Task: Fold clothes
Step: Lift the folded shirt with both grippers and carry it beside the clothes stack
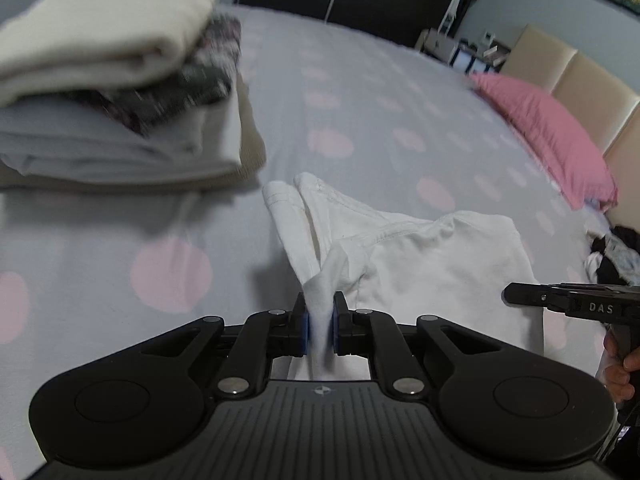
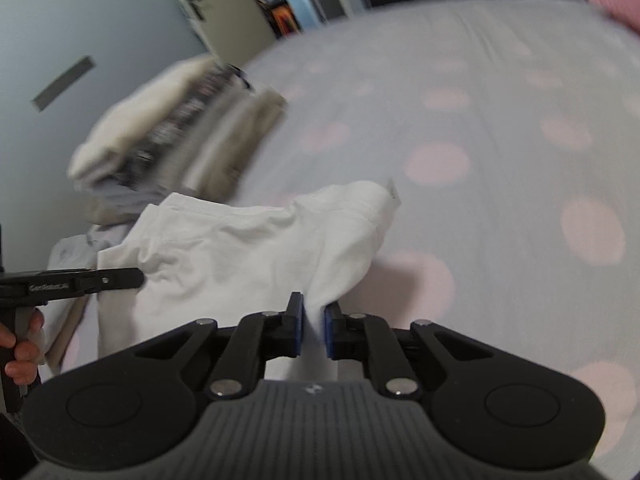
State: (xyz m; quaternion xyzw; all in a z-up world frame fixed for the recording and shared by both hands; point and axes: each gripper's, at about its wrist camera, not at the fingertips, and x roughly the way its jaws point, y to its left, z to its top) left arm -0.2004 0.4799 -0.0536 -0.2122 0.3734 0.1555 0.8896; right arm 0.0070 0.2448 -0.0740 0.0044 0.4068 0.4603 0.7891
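Observation:
A white sleeveless top (image 1: 432,256) lies on the dotted bedsheet, its shoulder straps pointing away from me. My left gripper (image 1: 319,312) is shut on the cloth near one strap, and the pinched fabric rises off the bed. In the right wrist view the same white top (image 2: 240,248) spreads to the left. My right gripper (image 2: 314,316) is shut on its right-hand corner, which is also lifted. Each gripper shows at the edge of the other's view, the right gripper (image 1: 520,294) on the right and the left gripper (image 2: 132,278) on the left.
A stack of folded clothes (image 1: 112,92) stands at the left on the grey, pink-dotted bedsheet (image 1: 360,92). A pink pillow (image 1: 548,132) leans against the beige headboard on the right. Dark loose clothes (image 1: 612,256) lie at the right edge. A hand (image 2: 22,344) holds the left gripper's handle.

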